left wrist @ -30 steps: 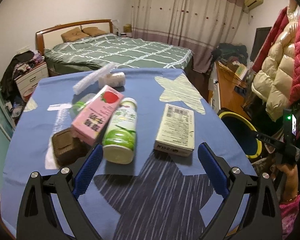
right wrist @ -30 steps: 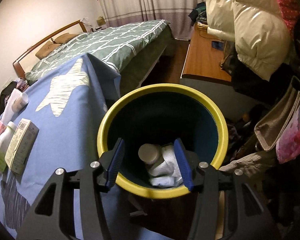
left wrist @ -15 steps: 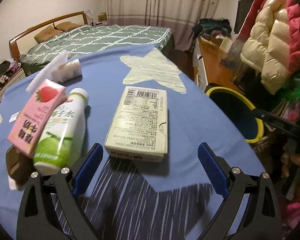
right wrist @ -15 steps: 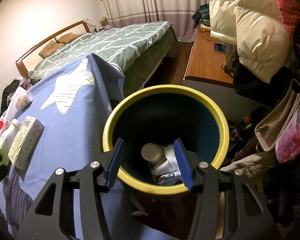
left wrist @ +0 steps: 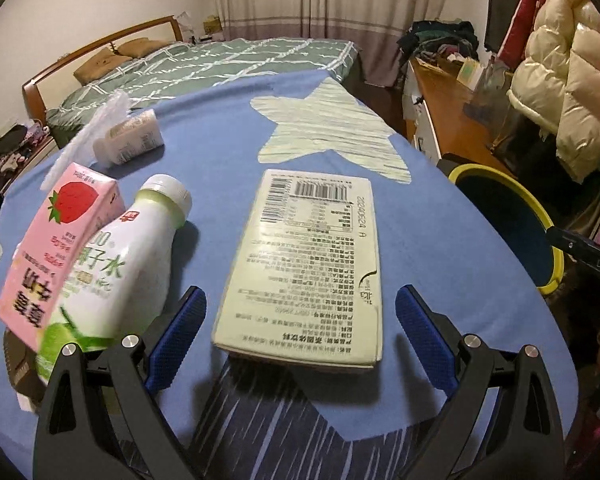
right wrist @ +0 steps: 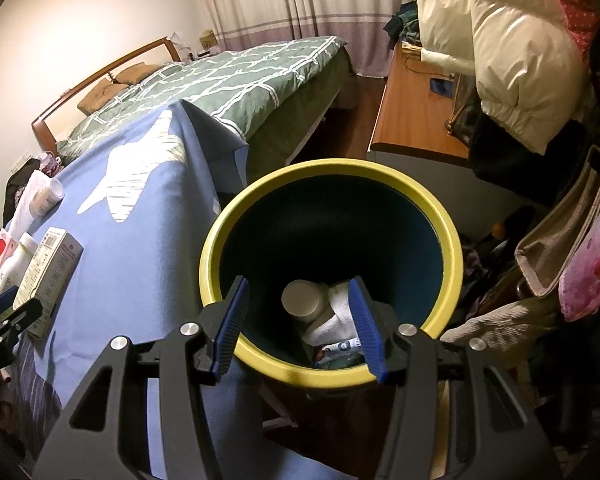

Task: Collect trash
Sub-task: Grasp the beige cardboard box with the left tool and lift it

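- Left gripper (left wrist: 300, 322), fingers spread wide and empty, frames the near end of the flat cream box (left wrist: 306, 264) at frame centre on the blue cloth (left wrist: 220, 160).
- Lower left, a green-and-white bottle (left wrist: 116, 268) lies just beside the left finger, with a pink strawberry carton (left wrist: 56, 248) leaning on it.
- Right gripper (right wrist: 298, 330), fingers apart and empty, hangs over the yellow-rimmed bin (right wrist: 448, 232); a white bottle (right wrist: 304, 300) and white wad lie inside.

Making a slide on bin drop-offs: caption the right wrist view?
Open right gripper hovers empty over the yellow-rimmed trash bin, which already holds a white bottle.
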